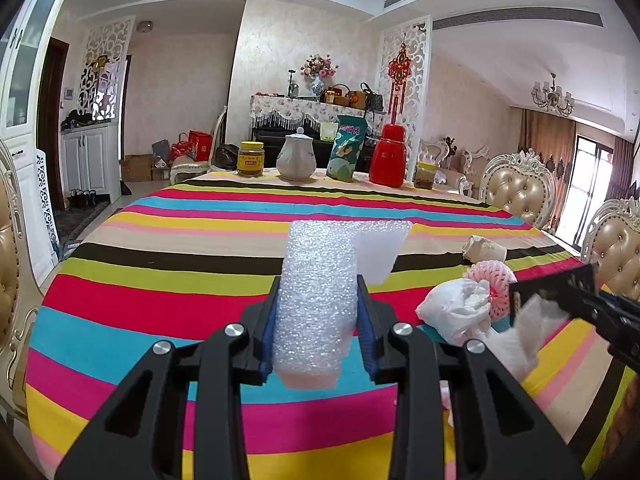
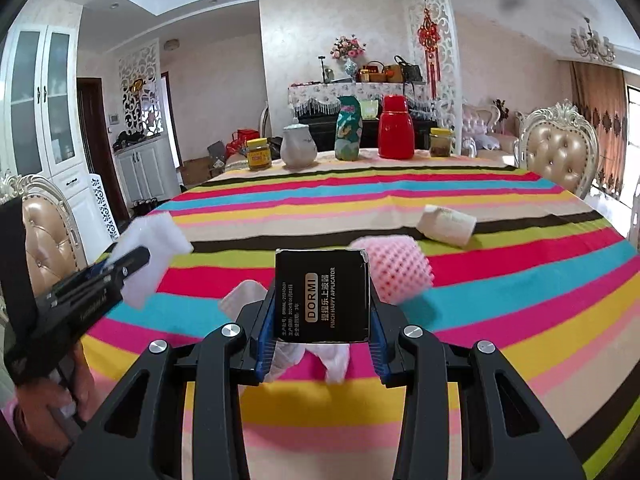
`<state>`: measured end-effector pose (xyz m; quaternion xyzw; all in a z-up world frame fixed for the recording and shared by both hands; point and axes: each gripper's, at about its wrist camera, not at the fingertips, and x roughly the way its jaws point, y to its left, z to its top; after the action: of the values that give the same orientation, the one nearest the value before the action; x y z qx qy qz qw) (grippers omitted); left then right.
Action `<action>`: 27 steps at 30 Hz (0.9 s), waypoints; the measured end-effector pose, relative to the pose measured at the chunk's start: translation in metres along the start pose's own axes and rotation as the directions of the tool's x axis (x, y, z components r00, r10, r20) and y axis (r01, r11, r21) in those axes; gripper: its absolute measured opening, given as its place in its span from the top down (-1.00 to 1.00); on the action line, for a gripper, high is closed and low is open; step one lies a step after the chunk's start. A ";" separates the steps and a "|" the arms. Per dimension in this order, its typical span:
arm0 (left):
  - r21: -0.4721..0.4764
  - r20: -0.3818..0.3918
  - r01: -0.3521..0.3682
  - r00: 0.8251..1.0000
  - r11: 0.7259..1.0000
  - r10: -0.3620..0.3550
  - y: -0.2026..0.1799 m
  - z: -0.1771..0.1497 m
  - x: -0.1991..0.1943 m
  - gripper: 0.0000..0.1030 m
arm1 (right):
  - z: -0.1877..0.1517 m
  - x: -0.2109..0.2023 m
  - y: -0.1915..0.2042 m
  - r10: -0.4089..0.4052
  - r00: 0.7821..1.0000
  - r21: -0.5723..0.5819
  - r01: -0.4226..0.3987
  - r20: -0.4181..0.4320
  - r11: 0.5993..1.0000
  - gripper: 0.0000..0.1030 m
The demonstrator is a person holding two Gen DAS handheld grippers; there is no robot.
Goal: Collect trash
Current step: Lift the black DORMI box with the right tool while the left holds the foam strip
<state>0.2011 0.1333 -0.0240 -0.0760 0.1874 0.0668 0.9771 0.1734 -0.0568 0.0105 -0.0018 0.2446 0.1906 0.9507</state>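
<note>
My left gripper (image 1: pixel 318 292) is shut on a white foam packing sheet (image 1: pixel 320 280) that stands up between its blue pads over the striped tablecloth (image 1: pixel 160 292). My right gripper (image 2: pixel 322 300) is shut on a small black carton (image 2: pixel 322 294) printed "DORMI", held above the cloth. In the left wrist view the right gripper (image 1: pixel 560 292) comes in from the right edge with the carton. On the table lie a crumpled white tissue (image 1: pixel 456 312), a pink foam fruit net (image 2: pixel 394 268) and a crushed paper cup (image 2: pixel 446 224).
Along the table's far edge stand a yellow-lidded jar (image 1: pixel 251 159), a white teapot (image 1: pixel 296 158), a green bag (image 1: pixel 346 154), a red flask (image 1: pixel 389 156) and another jar (image 1: pixel 425 175). Padded chairs (image 2: pixel 558 148) stand at both sides.
</note>
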 end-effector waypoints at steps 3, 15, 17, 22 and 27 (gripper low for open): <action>0.000 0.001 -0.001 1.000 1.000 0.001 0.000 0.000 0.000 0.37 | -0.005 0.002 -0.008 0.002 1.000 0.024 -0.001 -0.027 1.000 0.27; 0.011 0.003 -0.007 1.000 1.000 0.007 -0.004 -0.001 -0.003 0.37 | -0.023 0.010 -0.031 -0.002 0.993 0.109 0.015 -0.115 0.994 0.24; 0.010 0.001 -0.007 1.000 1.000 0.007 -0.004 -0.001 -0.002 0.37 | -0.024 0.013 -0.033 -0.002 0.991 0.113 0.017 -0.133 0.993 0.22; 0.002 -0.002 -0.009 1.000 1.000 0.009 -0.004 -0.001 -0.002 0.36 | -0.024 0.016 -0.035 -0.022 0.992 0.104 0.036 -0.128 0.994 0.25; 0.011 -0.006 -0.011 1.000 1.000 0.011 -0.007 -0.003 -0.001 0.37 | -0.019 0.000 -0.043 -0.013 0.998 0.132 0.020 -0.056 0.991 0.25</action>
<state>0.1999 0.1262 -0.0250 -0.0700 0.1909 0.0712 0.9765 0.1801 -0.0989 -0.0096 0.0539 0.2828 0.1658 0.9432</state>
